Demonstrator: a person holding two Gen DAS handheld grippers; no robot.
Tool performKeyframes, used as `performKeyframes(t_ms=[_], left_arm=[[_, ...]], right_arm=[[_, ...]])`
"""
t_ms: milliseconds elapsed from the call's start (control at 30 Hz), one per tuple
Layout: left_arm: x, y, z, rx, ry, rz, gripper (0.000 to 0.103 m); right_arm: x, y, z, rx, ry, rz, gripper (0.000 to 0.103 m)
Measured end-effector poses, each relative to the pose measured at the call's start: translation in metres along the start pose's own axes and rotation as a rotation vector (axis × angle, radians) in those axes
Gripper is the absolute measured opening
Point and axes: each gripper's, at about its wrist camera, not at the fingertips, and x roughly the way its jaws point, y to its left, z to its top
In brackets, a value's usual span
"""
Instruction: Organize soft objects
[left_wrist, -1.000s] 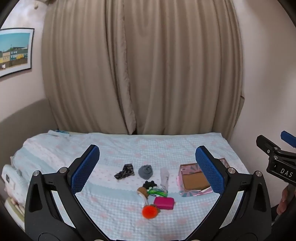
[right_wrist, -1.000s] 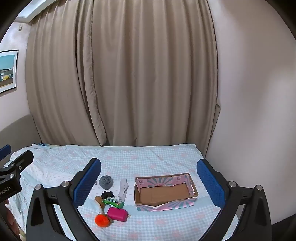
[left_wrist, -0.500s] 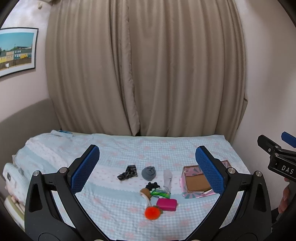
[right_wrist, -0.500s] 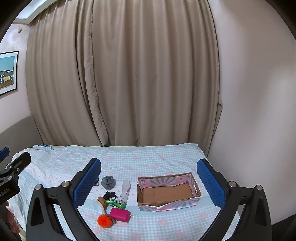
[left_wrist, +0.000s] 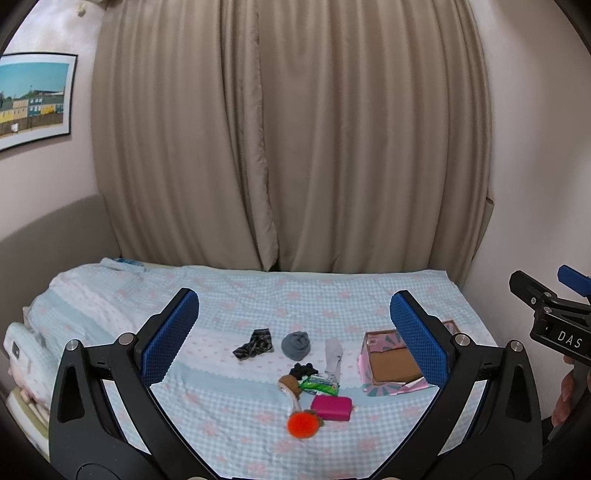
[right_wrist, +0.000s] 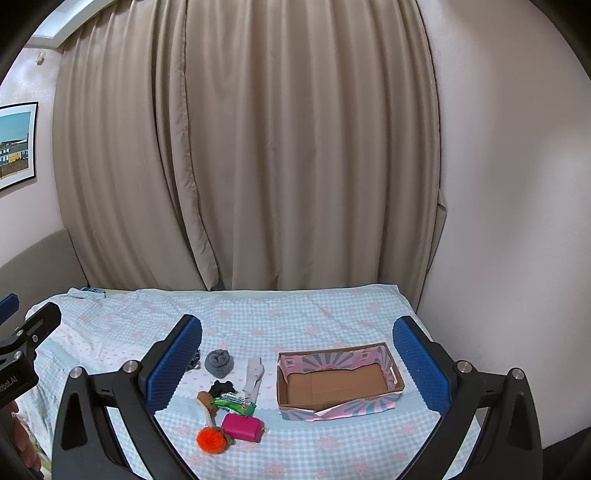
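The left gripper's (left_wrist: 293, 332) right pad covers the near-left part of the cardboard box (left_wrist: 391, 363) in the left wrist view, so only part of its brown floor shows there. In the right wrist view the right gripper's (right_wrist: 297, 363) left pad hides most of the dark patterned cloth (right_wrist: 194, 362); that cloth (left_wrist: 255, 345) lies fully visible from the left. Both grippers hover over the bed (right_wrist: 314, 314), jaws spread wide and holding nothing.

The soft things lie clustered on the checked bedspread, left of the box (right_wrist: 338, 382): a rolled grey sock (right_wrist: 219, 362), a flat white sock (right_wrist: 254, 376), a small black piece (right_wrist: 221, 387) too small to identify, a green packet (right_wrist: 233, 401), a brown toy with a stick (right_wrist: 206, 400), a magenta pouch (right_wrist: 242, 426) and an orange pom-pom (right_wrist: 211, 439) touching it. Beige curtains (right_wrist: 240, 147) hang behind the bed; a framed picture (left_wrist: 33, 99) is cut off at the left edge.
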Motion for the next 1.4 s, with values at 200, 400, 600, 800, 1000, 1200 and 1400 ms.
performKeyframes(t_ms=[200, 400, 600, 800, 1000, 1200, 1400], left_arm=[[0.0013, -0.0022, 0.0014, 0.006, 0.001, 0.003, 0.103], [0.0031, -0.0006, 0.0027, 0.005, 0.0, 0.002, 0.103], [0.0054, -0.0032, 0.0024, 0.012, -0.005, 0.005, 0.103], [0.0062, -0.0041, 0.0017, 0.007, -0.005, 0.0, 0.103], [0.0061, -0.0048, 0.0018, 0.007, -0.005, -0.002, 0.103], [0.0062, -0.0046, 0.003, 0.006, -0.006, -0.001, 0.103], [0.0039, -0.0045, 0.0026, 0.003, -0.009, -0.004, 0.103]], right_arm=[[-0.0029, 0.0033, 0.0009, 0.004, -0.003, 0.005, 0.103], [-0.0027, 0.0045, 0.0024, 0.0, -0.001, 0.007, 0.103], [-0.0033, 0.0042, 0.003, 0.001, -0.002, 0.004, 0.103], [-0.002, 0.0046, 0.0039, 0.0, 0.0, 0.009, 0.103], [-0.0024, 0.0044, 0.0049, 0.001, 0.0, 0.005, 0.103], [-0.0026, 0.0039, 0.0041, 0.004, -0.001, 0.01, 0.103], [-0.0029, 0.0027, 0.0051, 0.007, 0.003, 0.013, 0.103]])
